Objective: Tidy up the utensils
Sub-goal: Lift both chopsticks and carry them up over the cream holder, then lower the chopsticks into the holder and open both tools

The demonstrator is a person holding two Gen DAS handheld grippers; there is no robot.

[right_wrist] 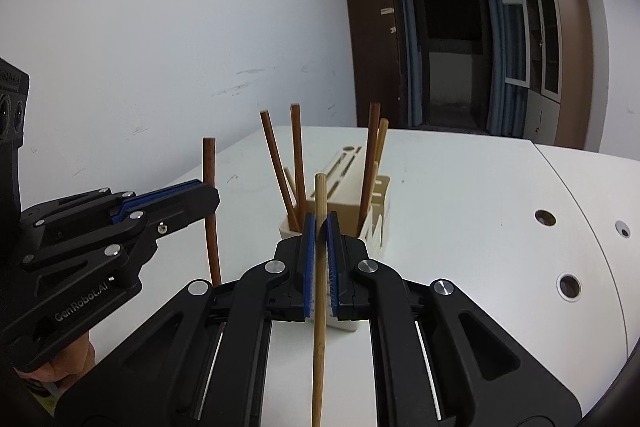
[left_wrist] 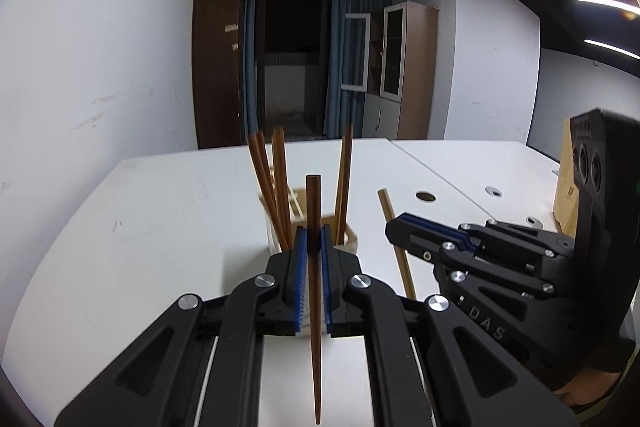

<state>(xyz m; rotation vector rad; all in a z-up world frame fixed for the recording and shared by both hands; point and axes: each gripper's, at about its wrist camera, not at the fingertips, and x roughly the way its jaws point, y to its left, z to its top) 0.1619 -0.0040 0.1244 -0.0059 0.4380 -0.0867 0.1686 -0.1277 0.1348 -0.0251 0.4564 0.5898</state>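
My left gripper [left_wrist: 314, 247] is clamped on a dark brown chopstick [left_wrist: 313, 211], which stands nearly upright between the blue pads, its blunt end above the jaws and its thin tip hanging below them over the white table [left_wrist: 168, 219]. My right gripper [right_wrist: 320, 239] is closed the same way on a pale bamboo chopstick [right_wrist: 320, 195], also close to upright, with its lower length running down past the pads. Seen from the left wrist, the right gripper reaches in from the right side with the pale stick slanting through its fingertips; seen from the right wrist, the left gripper comes in from the left with the dark stick gripped at its tip. Just beyond both sets of jaws stands the cream utensil holder [right_wrist: 344, 187] on the table, with several brown chopsticks [right_wrist: 296, 155] already leaning in its compartments, fanned apart. Behind it are a white wall [right_wrist: 160, 27] and a dark doorway [left_wrist: 292, 59] with curtains.
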